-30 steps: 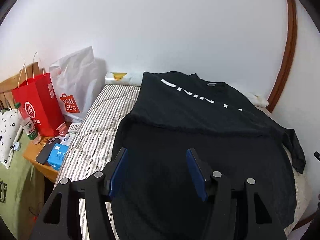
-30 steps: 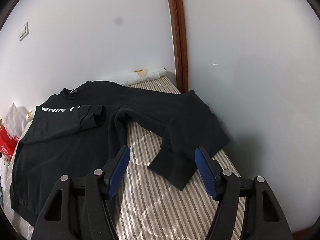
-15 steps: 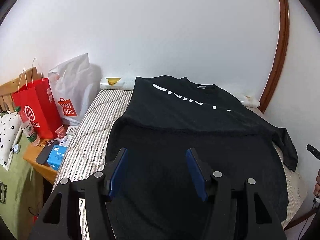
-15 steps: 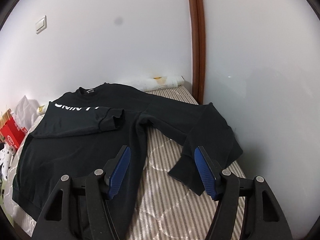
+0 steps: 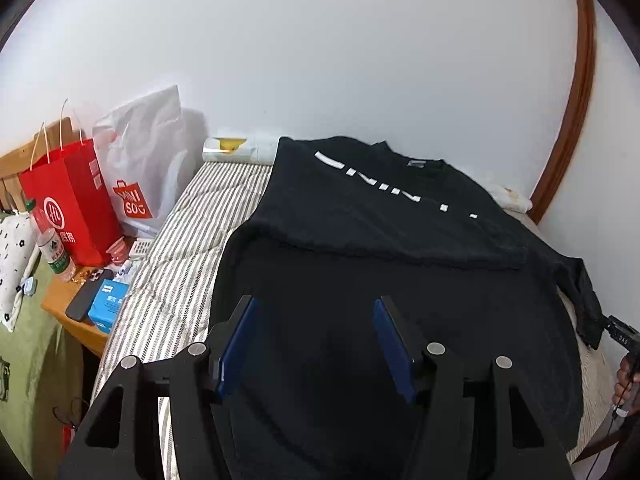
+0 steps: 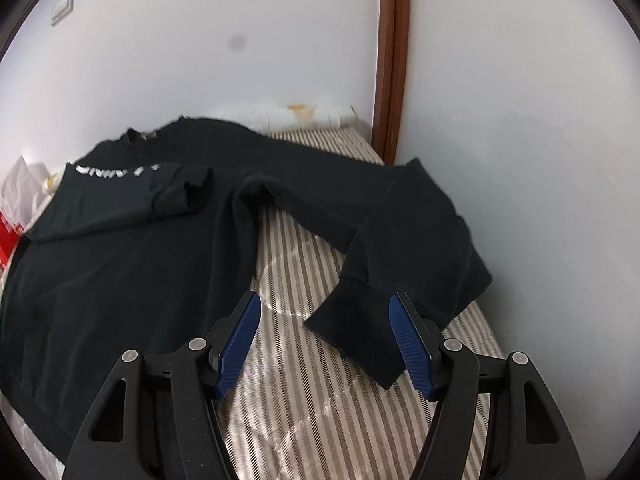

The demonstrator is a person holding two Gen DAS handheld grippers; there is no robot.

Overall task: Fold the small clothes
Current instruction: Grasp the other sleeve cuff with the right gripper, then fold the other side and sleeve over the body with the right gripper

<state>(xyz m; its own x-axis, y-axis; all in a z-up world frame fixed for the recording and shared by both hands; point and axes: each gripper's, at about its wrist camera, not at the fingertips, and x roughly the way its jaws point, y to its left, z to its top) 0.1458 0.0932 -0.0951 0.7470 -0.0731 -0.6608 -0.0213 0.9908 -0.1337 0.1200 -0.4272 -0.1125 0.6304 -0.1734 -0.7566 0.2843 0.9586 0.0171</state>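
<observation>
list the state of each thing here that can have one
black sweatshirt: flat on striped bed, one sleeve folded across the chest
other sleeve: unfolded, bent, cuff on the bed
left gripper: open, empty
right gripper: open, empty
water bottle: upright, capped

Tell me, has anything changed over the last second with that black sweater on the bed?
The right gripper has come closer to the loose sleeve cuff, which now lies between its open fingers, untouched. Nothing was grabbed or released. The left gripper still hovers open over the sweater. The sweater, with one sleeve folded across its chest, and the striped bed have stayed as they were.
</observation>
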